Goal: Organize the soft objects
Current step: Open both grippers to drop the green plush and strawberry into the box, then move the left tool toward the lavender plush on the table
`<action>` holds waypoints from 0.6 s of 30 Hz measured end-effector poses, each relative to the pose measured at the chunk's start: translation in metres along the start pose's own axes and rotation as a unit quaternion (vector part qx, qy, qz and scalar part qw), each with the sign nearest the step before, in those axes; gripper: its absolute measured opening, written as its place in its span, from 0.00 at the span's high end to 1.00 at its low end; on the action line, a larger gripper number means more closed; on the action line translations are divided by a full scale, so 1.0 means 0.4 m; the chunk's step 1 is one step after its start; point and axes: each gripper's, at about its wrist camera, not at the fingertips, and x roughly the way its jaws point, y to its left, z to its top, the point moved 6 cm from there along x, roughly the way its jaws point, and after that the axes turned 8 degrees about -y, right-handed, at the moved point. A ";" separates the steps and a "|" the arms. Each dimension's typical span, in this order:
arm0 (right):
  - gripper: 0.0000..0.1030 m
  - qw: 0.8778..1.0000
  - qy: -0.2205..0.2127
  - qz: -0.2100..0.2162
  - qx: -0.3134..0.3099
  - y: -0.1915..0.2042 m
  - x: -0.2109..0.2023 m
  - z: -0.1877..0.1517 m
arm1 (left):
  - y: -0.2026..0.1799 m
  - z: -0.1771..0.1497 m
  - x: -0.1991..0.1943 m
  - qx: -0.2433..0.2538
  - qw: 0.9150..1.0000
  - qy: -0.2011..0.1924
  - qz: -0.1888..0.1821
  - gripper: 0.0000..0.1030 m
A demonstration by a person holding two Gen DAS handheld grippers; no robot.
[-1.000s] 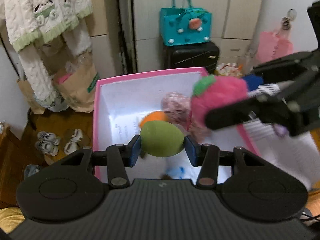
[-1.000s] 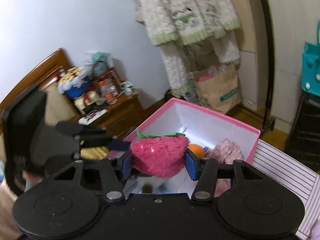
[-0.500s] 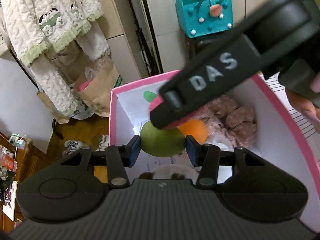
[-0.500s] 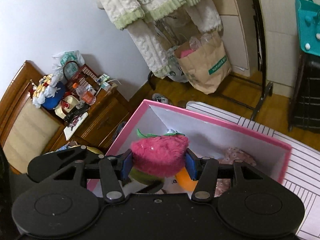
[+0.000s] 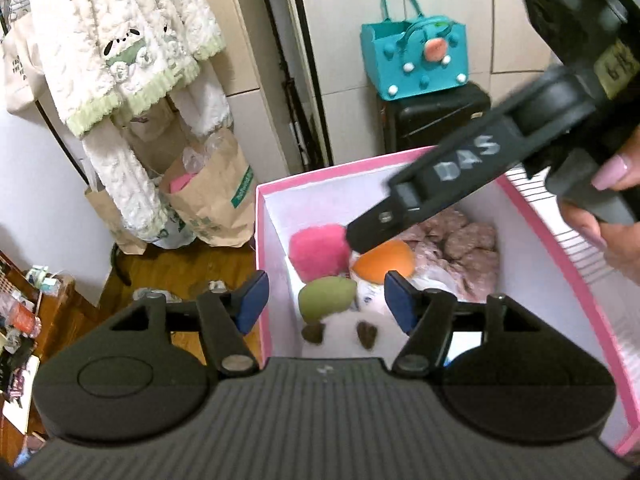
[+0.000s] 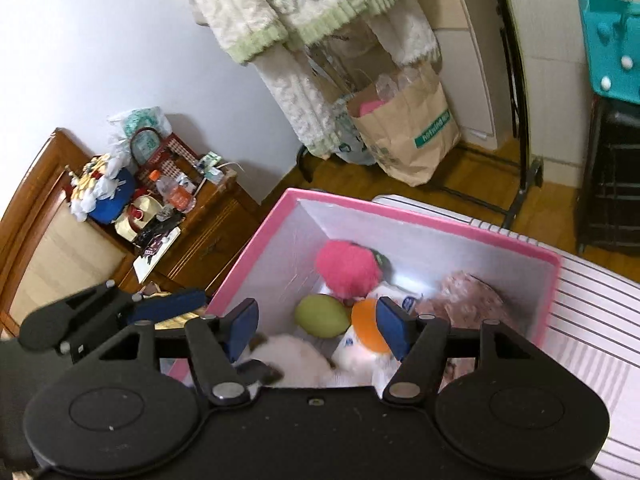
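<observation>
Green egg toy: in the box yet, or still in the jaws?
In the box. The green egg toy lies on the floor of the pink box, clear of the opening left gripper.

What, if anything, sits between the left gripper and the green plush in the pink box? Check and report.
Nothing visible blocks it. The left gripper hangs over the pink box, its fingers opening with nothing clamped, and the green plush lies loose in the box below. The right gripper crosses farther back, over the pink plush.
</observation>
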 end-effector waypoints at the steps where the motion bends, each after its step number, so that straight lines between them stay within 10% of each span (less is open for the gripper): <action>1: 0.32 1.000 -0.004 0.000 -0.008 0.009 -0.024 -0.008 | 0.002 0.000 -0.017 -0.001 1.000 -0.003 -0.006 0.36; 18: 0.32 0.986 -0.083 -0.013 -0.145 0.173 -0.366 -0.132 | -0.037 -0.001 -0.301 0.018 0.998 -0.054 -0.036 0.29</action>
